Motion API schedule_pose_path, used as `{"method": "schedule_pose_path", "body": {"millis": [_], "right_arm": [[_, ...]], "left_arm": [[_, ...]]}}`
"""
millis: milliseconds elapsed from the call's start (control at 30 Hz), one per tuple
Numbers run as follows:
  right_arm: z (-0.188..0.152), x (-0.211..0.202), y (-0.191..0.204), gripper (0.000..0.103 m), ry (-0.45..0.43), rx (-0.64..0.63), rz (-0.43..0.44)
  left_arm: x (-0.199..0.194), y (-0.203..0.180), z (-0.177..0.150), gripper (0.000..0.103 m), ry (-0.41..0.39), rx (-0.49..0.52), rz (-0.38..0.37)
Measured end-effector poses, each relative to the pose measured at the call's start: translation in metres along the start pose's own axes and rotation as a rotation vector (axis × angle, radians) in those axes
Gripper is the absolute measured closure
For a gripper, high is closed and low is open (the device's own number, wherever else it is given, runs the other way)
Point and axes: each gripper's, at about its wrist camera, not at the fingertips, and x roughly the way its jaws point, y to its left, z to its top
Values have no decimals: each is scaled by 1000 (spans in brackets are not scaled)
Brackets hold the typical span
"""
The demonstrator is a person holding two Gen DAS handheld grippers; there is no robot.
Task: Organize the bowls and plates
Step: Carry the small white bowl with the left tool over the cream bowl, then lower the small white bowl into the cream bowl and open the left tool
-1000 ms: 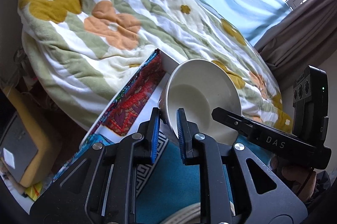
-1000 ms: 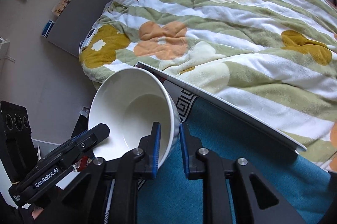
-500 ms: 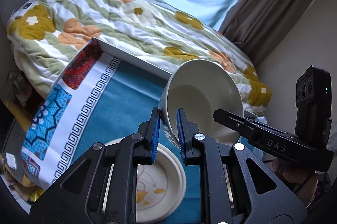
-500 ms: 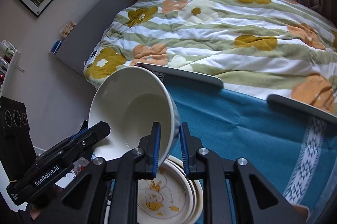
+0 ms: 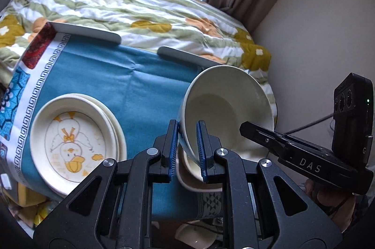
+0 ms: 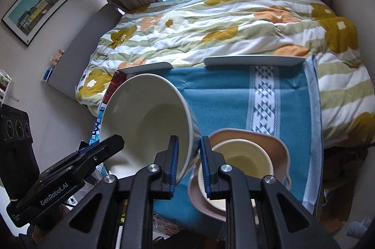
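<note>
A large white bowl (image 5: 225,106) hangs tilted above the blue-clothed table (image 5: 117,75), gripped from two sides. My left gripper (image 5: 186,148) is shut on its near rim, and my right gripper (image 6: 188,162) is shut on the opposite rim of the same white bowl (image 6: 150,122). Right below it stands a pink bowl (image 6: 279,150) with a smaller cream bowl (image 6: 243,160) nested inside. A stack of cream plates (image 5: 72,143) with a duck drawing lies at the table's left end. The held bowl hides part of the nested bowls in the left wrist view.
A bed with a flowered quilt (image 6: 222,26) runs along the table's far side, under curtains and a window. A wall stands close on the right (image 5: 316,38). Another white dish (image 5: 194,235) lies on the floor below the table's near edge.
Both grippers carried the white bowl to the right, from over the bed and the table's left end across the table. The plates and then the nested bowls came into view.
</note>
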Motion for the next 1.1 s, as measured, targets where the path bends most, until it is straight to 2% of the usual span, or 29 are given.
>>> {"method": "schedule_pose_path", "body": {"millis": [200, 333, 600, 1100], "right_arm": [[-26, -3, -39, 86, 10, 117, -56], [-40, 7, -59, 86, 32, 175, -69], [-52, 29, -74, 86, 62, 190, -116], [-54, 42, -69, 86, 85, 98, -192]], "left_arm": [[36, -28, -16, 89, 105, 70, -21], [59, -28, -23, 89, 171, 101, -10], [100, -28, -26, 89, 253, 164, 43], [119, -39, -32, 89, 275, 303, 168]]}}
